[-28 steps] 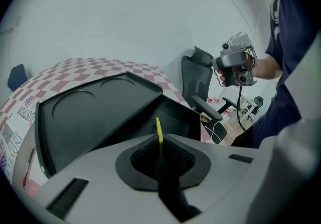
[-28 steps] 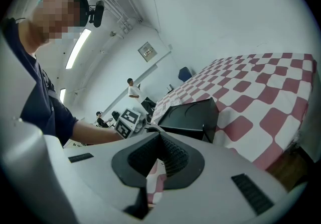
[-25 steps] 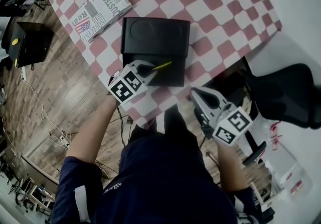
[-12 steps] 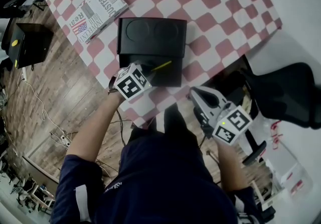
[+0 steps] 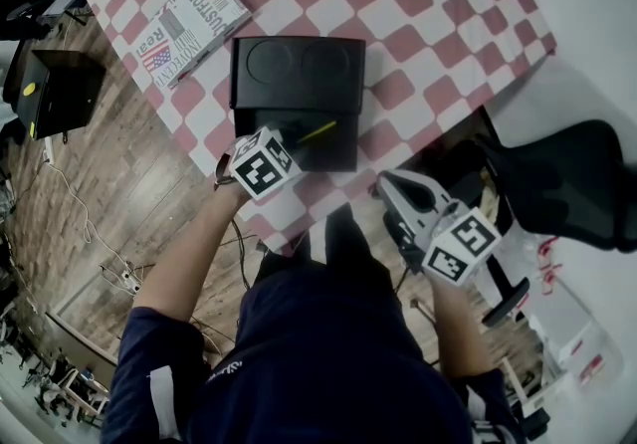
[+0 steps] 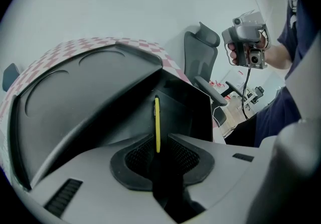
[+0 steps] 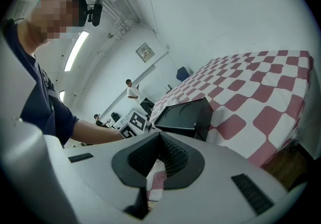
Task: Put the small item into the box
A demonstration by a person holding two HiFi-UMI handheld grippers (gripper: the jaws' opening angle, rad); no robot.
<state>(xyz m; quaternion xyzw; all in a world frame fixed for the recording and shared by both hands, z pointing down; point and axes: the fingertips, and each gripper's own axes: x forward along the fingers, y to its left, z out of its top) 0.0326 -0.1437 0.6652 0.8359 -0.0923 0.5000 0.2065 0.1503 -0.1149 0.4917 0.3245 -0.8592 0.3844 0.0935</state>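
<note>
Half done: your left gripper [image 6: 157,142] pinches the yellow stick [image 6: 157,117], whose free end reaches ahead of the fingertips over the open black box [image 6: 186,111], release still to come, while your right gripper [image 7: 159,162], jaws together on nothing, waits well apart.

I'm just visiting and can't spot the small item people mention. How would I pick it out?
Find the red-and-white checked table, then the black box near its front edge. At the box's near side the left tongs pinch a thin yellow stick. It is the only slim, bright yellow thing there: the box is black, the nearby book flat and printed.
</note>
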